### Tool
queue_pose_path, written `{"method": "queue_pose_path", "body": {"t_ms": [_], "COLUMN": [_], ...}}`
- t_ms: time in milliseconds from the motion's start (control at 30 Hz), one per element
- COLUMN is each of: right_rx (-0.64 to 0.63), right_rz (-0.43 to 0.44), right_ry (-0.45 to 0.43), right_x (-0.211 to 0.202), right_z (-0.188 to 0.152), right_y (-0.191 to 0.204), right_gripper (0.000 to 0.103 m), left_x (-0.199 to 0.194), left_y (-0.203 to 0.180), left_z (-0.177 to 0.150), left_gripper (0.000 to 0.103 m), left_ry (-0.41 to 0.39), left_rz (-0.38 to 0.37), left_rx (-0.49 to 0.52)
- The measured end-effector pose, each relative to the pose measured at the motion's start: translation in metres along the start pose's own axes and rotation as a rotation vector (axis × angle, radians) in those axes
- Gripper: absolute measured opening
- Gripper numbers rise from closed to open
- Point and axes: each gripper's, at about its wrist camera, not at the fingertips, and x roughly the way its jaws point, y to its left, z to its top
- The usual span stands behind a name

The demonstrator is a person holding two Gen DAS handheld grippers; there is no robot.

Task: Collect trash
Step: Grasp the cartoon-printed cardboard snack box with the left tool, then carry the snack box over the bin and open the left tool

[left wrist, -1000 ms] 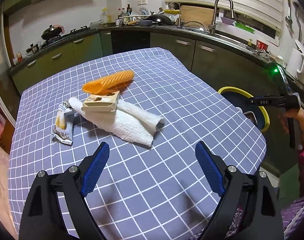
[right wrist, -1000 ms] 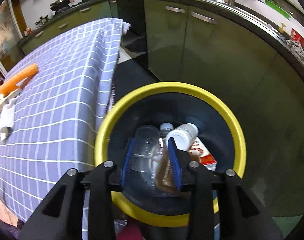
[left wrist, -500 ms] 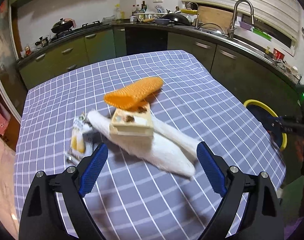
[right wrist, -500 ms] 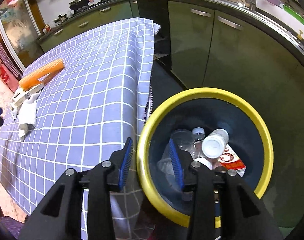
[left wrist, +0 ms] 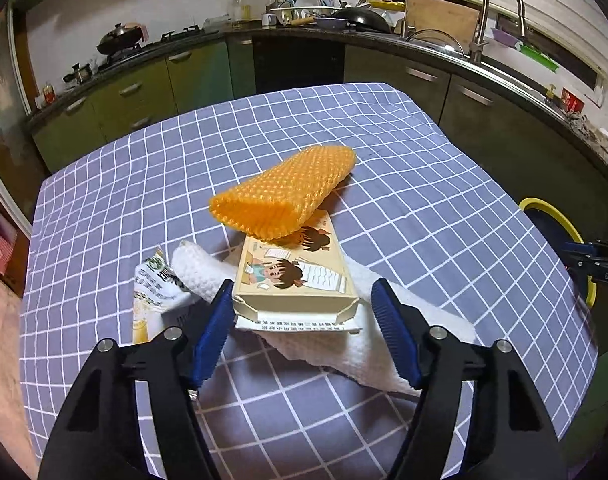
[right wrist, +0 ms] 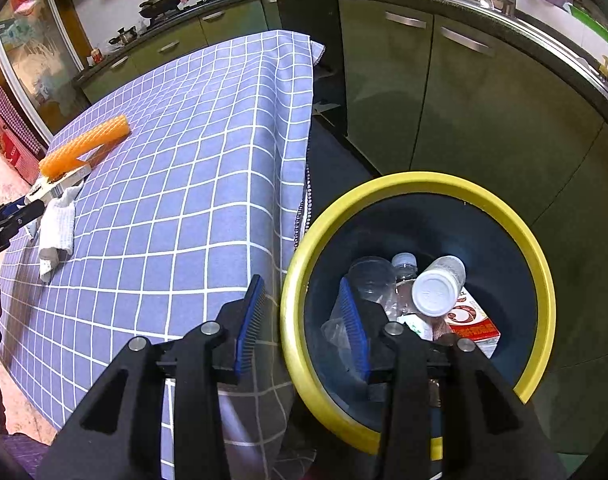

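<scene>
Cartoon box (left wrist: 293,280) on white towel (left wrist: 368,344), tabletop (left wrist: 424,208) centre; orange mesh sleeve (left wrist: 283,192) overlapping box's far end, snack wrapper (left wrist: 155,292) beside box. Our left gripper (left wrist: 299,332) fingers closing round box, not yet pressing. Right gripper (right wrist: 301,324) fingers narrow, empty, straddling rim of yellow-rimmed bin (right wrist: 384,188) well apart from box.
</scene>
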Motion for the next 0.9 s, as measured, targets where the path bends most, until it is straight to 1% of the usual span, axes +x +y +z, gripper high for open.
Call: {"method": "queue_pose_path", "body": {"t_ms": [167, 300, 467, 500, 533, 700, 767, 900], "right_rx": [-0.003, -0.001, 0.0, -0.001, 0.0, 0.003, 0.005, 0.008], "right_rz": [-0.002, 0.003, 0.003, 0.003, 0.005, 0.013, 0.018, 0.03], "right_ry": [0.001, 0.004, 0.004, 0.005, 0.005, 0.006, 0.005, 0.003], "right_x": [0.0, 0.001, 0.001, 0.001, 0.001, 0.001, 0.0, -0.001], "right_z": [0.001, 0.0, 0.0, 0.0, 0.0, 0.0, -0.001, -0.001], "right_y": [0.001, 0.001, 0.001, 0.001, 0.001, 0.0, -0.001, -0.003], "right_gripper": [0.037, 0.037, 0.037, 0.037, 0.037, 0.037, 0.037, 0.037], "left_x": [0.002, -0.002, -0.003, -0.002, 0.0, 0.003, -0.002, -0.023], "left_y": [0.002, 0.003, -0.001, -0.003, -0.004, -0.008, -0.007, -0.009], "left_z": [0.004, 0.006, 0.008, 0.008, 0.009, 0.01, 0.01, 0.005], "left_gripper": [0.062, 0.062, 0.062, 0.062, 0.058, 0.058, 0.058, 0.058], "left_ry": [0.002, -0.01, -0.02, -0.019, -0.015, -0.02, -0.03, -0.066], "left_rz": [-0.004, -0.014, 0.005, 0.007, 0.011, 0.03, 0.026, 0.044], "left_rx": [-0.007, -0.013, 0.012, 0.019, 0.026, 0.045, 0.04, 0.055]}}
